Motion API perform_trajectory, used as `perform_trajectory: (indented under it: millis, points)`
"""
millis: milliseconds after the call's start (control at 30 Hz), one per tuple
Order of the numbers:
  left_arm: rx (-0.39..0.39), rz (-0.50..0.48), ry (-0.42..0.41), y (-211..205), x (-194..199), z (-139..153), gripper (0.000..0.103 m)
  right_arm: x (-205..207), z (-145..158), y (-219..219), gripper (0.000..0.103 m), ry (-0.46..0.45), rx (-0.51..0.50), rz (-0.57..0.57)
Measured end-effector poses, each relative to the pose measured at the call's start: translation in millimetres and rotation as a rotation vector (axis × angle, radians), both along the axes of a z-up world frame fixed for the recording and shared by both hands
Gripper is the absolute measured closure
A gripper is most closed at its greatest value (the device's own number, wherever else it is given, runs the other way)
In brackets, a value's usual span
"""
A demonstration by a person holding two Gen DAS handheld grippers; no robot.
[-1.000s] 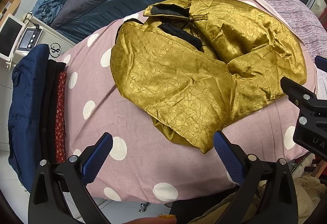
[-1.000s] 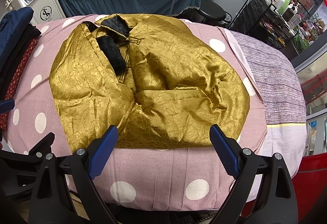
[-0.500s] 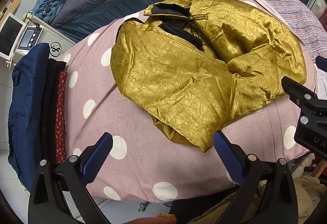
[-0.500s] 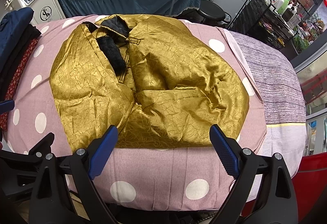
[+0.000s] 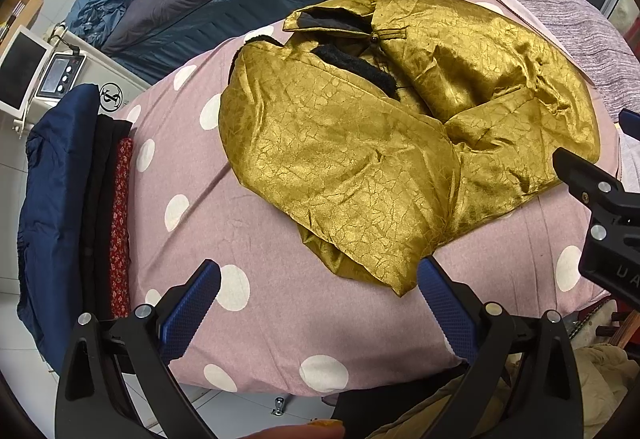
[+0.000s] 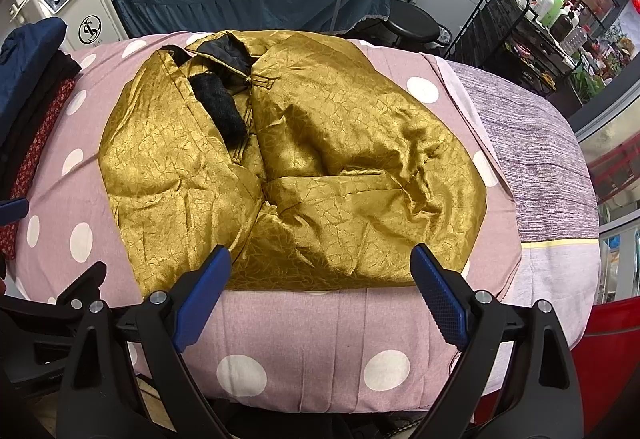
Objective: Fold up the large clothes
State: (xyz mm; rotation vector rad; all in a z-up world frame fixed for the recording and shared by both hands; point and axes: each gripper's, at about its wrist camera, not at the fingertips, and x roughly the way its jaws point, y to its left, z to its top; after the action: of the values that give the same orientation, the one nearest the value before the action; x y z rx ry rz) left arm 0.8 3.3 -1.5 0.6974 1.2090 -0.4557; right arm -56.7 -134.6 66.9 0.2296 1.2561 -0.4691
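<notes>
Jacket [image 6: 288, 175] in gold satin lies half-folded on the polka-dot bed [image 6: 304, 335]. Both the left claw [image 5: 318, 303] and the right claw [image 6: 318, 291] gape empty at its near edge. Only the right view shows the bottle rack [image 6: 532, 39].

Gold jacket [image 5: 360, 159] hem tucked under itself; clothes stack [image 5: 80, 199] cut off left.

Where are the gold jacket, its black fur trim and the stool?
gold jacket [image 6: 320, 143]: right wrist view, front panel.
fur trim [image 6: 224, 111]: right wrist view, middle of strip.
stool [image 6: 412, 25]: right wrist view, seat.
</notes>
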Motion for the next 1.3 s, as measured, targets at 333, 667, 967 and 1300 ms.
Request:
perform_trajectory:
  millis: [333,667,967,1300]
  points:
    - [0.010,0.000,0.005,0,0,-3,0.006,-1,-2,0,0.013,0.003,0.008,-0.001]
    - [0.015,0.001,0.011,0,1,-5,0.006,0,-4,1,0.013,0.007,0.012,0.003]
    - [0.020,0.002,0.037,0,1,-9,0.006,2,-7,-1,0.013,0.013,0.021,0.006]
    - [-0.023,0.120,0.210,21,20,-32,0.006,6,-15,-10,0.013,-0.010,0.061,0.032]
